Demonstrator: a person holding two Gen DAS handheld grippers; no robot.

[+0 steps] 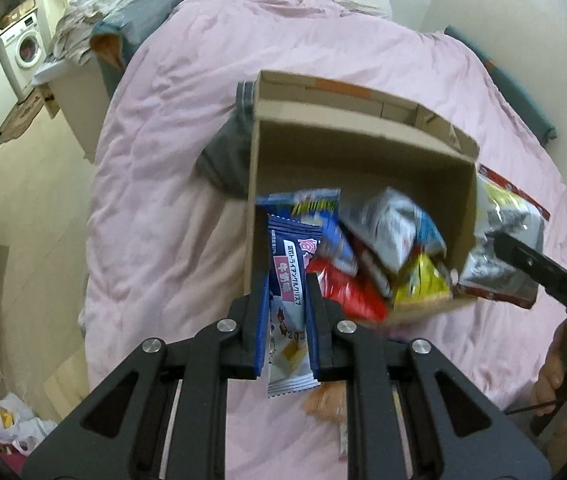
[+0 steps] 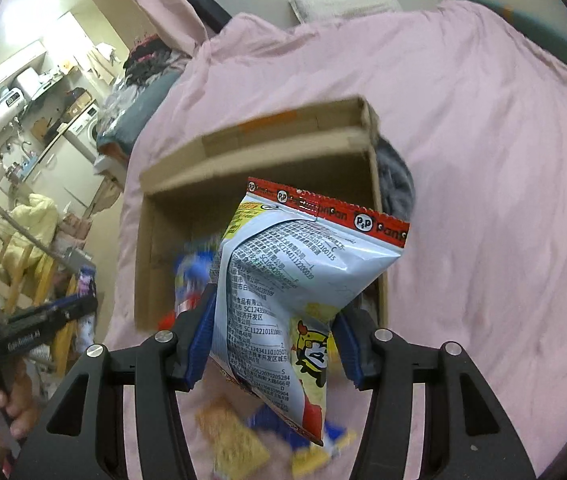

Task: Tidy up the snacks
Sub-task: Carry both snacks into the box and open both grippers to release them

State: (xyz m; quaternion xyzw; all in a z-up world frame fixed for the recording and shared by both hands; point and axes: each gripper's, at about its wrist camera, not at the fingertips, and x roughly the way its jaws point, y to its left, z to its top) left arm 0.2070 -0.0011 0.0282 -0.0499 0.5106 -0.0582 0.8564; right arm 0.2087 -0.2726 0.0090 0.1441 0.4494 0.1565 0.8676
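Note:
An open cardboard box (image 1: 363,152) lies on the pink bedspread and holds several snack packs (image 1: 387,252). My left gripper (image 1: 285,280) is shut on a long navy and white snack bar (image 1: 289,292), held at the box's near left corner. My right gripper (image 2: 273,304) is shut on a puffy white snack bag with a red top strip (image 2: 295,264), held over the box (image 2: 251,148). The same bag shows at the right of the box in the left wrist view (image 1: 499,248).
A grey cloth (image 1: 227,156) lies against the box's left side. Loose snack packs (image 2: 231,436) lie on the pink bedspread (image 2: 483,160) below my right gripper. An orange pack (image 1: 323,404) lies under my left gripper. Room clutter is left of the bed.

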